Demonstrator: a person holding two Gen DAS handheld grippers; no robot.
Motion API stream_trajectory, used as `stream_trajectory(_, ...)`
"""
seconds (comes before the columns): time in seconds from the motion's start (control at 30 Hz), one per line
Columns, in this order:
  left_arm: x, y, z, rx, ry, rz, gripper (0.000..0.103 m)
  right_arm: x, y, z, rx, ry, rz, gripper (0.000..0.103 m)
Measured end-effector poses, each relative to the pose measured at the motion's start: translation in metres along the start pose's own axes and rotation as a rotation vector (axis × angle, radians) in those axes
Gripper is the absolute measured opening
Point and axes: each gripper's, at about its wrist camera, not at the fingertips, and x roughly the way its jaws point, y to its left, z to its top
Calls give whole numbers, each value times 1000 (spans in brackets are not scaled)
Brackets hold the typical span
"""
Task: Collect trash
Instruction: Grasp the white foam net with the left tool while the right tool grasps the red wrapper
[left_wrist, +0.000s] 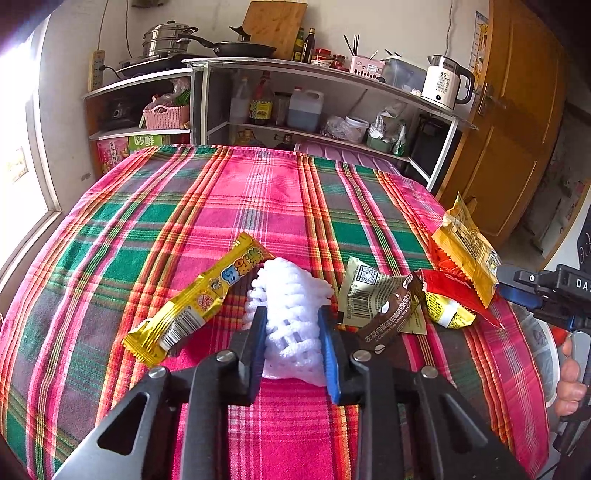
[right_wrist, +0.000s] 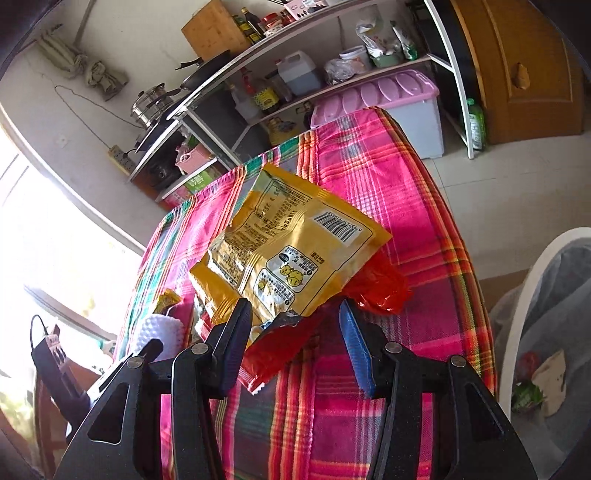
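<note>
- Several wrappers lie on the plaid tablecloth (left_wrist: 147, 229).
- Left gripper (left_wrist: 291, 314) clamps the white foam net (left_wrist: 291, 295) on the cloth.
- Right gripper (right_wrist: 295, 314) gapes, unclenched, around the red wrapper (right_wrist: 277, 354) beneath the yellow packet (right_wrist: 291, 243).
- White bin (right_wrist: 517, 314), beside the table, holds scraps.
</note>
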Motion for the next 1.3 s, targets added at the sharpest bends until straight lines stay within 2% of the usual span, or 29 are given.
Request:
stream_trajectory(0.07,0,1,0,-4,-1,-7,27,4,-5,4,42,7,24,50)
stream_trajectory(0.13,0,2,0,-6,-2,-13,27,7,-8,7,68,9,37,44)
stream_trajectory(0.2,0,2,1,-7,-2,-17,27,9,-8,8,71,7,36,25)
stream_trajectory(0.3,0,1,1,-5,-3,-22,26,11,-7,7,63,3,26,10)
stream_trajectory(0.57,-6,-1,-1,11,-27,-12,20,0,5,4,-10,-44,20,0)
stream_trajectory(0.77,-13,-2,-3,12,-30,-11,19,-1,2,4,28,-30,75,1)
stream_trajectory(0.83,-14,-1,-4,8,-30,-11,19,-1,-1,6,60,-30,97,14)
stream_trajectory(0.9,-15,0,-4,2,-32,-13,19,-2,-2,6,81,-30,119,35)
stream_trajectory(0.93,-15,1,-4,-1,-33,-14,19,-2,-1,7,85,-29,124,38)
stream_trajectory(1.3,-17,8,-4,-25,-46,-45,19,29,22,12,107,35,176,38)
